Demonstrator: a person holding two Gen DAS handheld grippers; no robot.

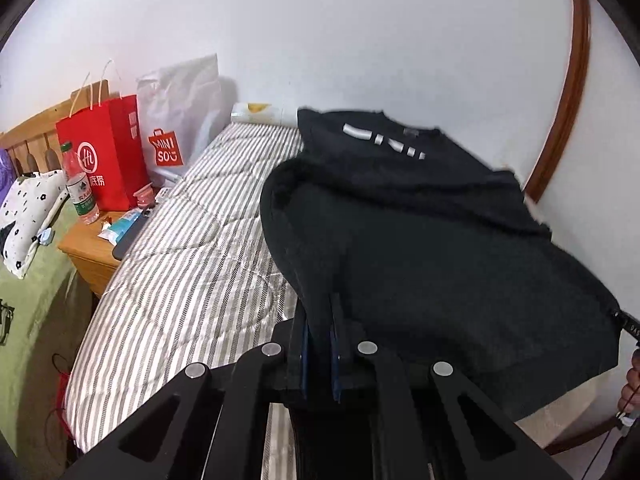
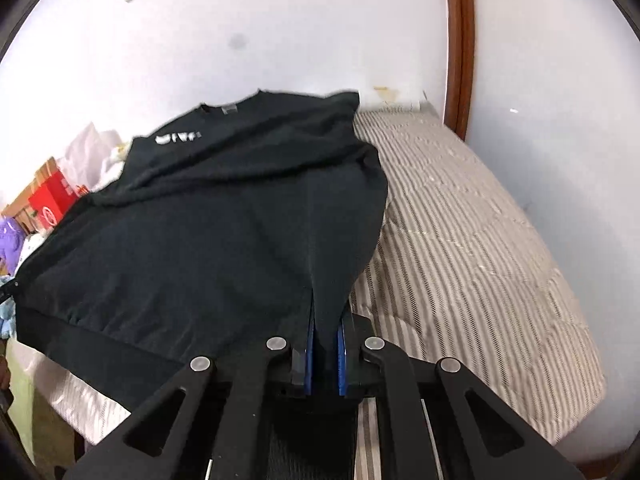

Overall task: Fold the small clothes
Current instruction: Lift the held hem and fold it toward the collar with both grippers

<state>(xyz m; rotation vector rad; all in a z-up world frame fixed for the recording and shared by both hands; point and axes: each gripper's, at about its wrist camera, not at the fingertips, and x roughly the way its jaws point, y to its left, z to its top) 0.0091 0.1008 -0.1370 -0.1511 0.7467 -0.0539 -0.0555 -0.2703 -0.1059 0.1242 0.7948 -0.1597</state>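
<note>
Both claws are pinching the black sweatshirt [image 1: 420, 240] hem: left gripper [image 1: 320, 320] and right gripper [image 2: 326, 332] clamped tight, pointing forward, lifting it over the striped mattress [image 1: 192, 248].

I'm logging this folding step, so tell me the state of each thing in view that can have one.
left hand-held gripper: shut on the black sweatshirt's hem corner.
right hand-held gripper: shut on the opposite hem corner.
black sweatshirt: held up at the hem, collar end lying on the bed, print facing up.
striped bed cover: spread flat.
water bottle: upright, capped.
red paper bag: standing upright.
</note>
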